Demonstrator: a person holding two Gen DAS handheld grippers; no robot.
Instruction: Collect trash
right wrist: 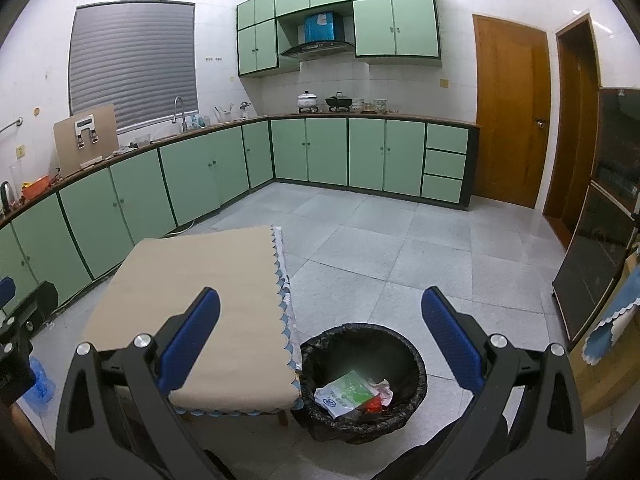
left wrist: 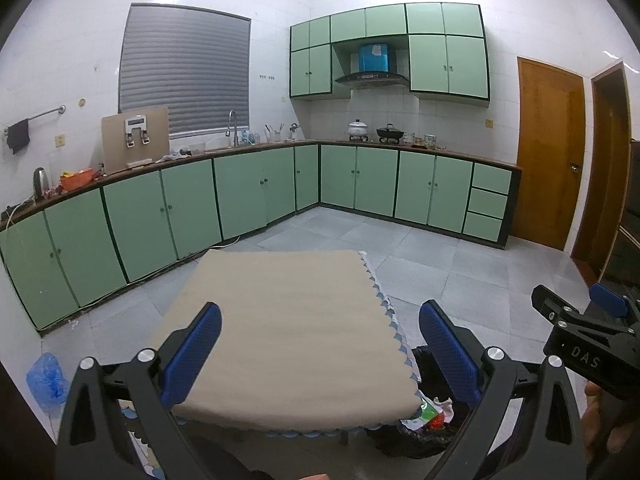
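A black-lined trash bin (right wrist: 362,380) stands on the floor right of a small table (right wrist: 192,300) with a beige cloth. Inside it lie a white-green wrapper (right wrist: 344,394), crumpled paper and a red scrap. In the left wrist view the bin (left wrist: 424,424) is partly hidden behind the table's (left wrist: 288,332) right corner. My left gripper (left wrist: 320,354) is open and empty above the table's near edge. My right gripper (right wrist: 320,344) is open and empty, above the bin and the table's right edge; it also shows in the left wrist view (left wrist: 580,320).
Green kitchen cabinets (right wrist: 200,172) run along the left and far walls. Wooden doors (right wrist: 508,112) stand at the right. A dark glass cabinet (right wrist: 600,216) is on the far right. A blue plastic bag (left wrist: 48,380) lies on the floor left of the table.
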